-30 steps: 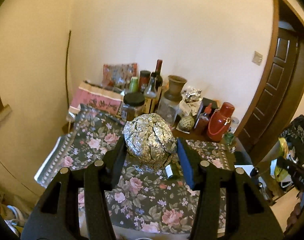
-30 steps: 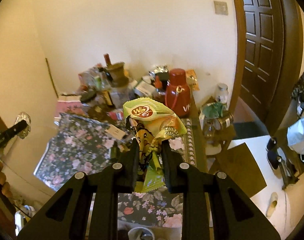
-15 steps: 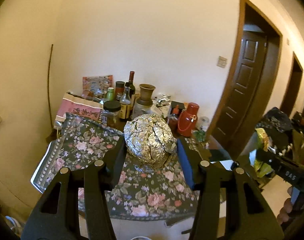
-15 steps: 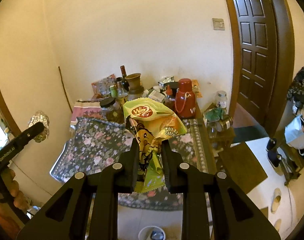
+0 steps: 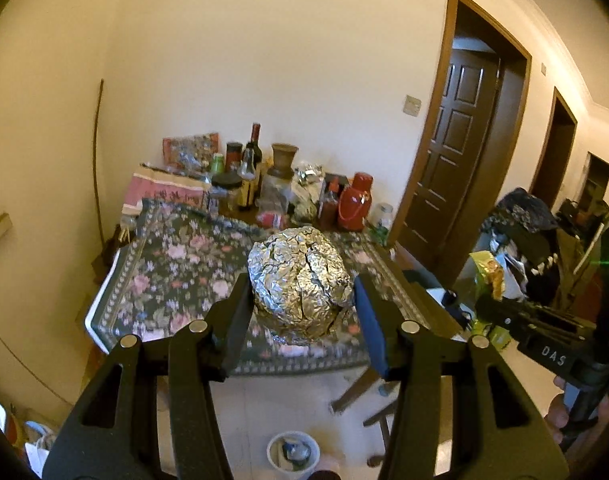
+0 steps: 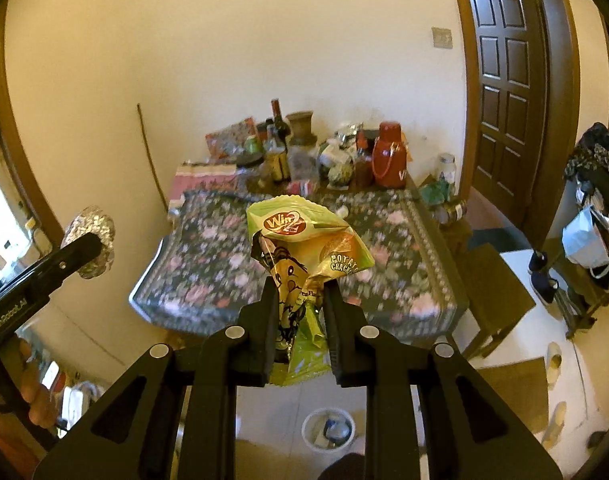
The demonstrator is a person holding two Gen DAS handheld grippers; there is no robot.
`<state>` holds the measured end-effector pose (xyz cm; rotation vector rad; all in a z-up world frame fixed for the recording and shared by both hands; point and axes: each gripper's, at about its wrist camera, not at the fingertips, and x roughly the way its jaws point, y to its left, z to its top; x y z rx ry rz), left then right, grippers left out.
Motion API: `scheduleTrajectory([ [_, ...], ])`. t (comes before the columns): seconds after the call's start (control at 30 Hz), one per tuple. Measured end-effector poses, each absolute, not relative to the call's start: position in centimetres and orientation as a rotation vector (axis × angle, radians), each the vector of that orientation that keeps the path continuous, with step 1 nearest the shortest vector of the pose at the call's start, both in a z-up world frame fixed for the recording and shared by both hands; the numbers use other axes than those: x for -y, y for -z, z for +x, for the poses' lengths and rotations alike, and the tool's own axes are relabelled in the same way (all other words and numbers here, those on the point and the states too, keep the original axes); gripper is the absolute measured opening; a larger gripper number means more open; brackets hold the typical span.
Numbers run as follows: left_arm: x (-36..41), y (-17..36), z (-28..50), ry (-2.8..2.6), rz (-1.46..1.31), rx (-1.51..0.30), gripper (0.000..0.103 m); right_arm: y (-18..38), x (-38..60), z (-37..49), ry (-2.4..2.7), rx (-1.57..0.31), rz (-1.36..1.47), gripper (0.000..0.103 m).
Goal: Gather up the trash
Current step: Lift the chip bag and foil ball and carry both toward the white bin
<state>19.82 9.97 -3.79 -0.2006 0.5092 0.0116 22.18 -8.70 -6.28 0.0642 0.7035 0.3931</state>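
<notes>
Foil ball [image 5: 300, 280] clamped in downward-tilted left gripper [image 5: 302, 300]

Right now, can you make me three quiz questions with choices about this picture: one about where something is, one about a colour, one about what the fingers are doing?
1. Where is the small white bin?
A. on the table
B. on the floor
C. on a chair

2. What colour is the flask on the table?
A. red
B. blue
C. white

3. The left gripper is
A. empty
B. holding a bottle
C. holding a foil ball

Answers: 1 B, it stands on floor tiles. 2 A, its body is red. 3 C, the fingers flank the foil.
</notes>
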Motion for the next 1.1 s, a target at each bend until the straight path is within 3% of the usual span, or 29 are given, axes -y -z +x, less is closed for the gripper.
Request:
scheduleTrajectory([
  [0.37, -9.0, 9.2, 19.0, -0.017, -0.249, -0.654, 0.05, 11.1, 7.9, 21.0, -0.427, -0.844, 0.026, 0.02],
  [0.67, -7.1, 19.6, 22.9, -0.085, -0.297, -0.861, 0.05, 19.5, 9.3, 24.4, -0.489, -0.999, -0.001, 0.02],
  [1.1, -6.3, 40.3, 26.3, -0.163, -0.383, -1.055, 0.05, 42.3, 9.8, 27.0, -0.527, -1.275, -0.084, 0.02],
])
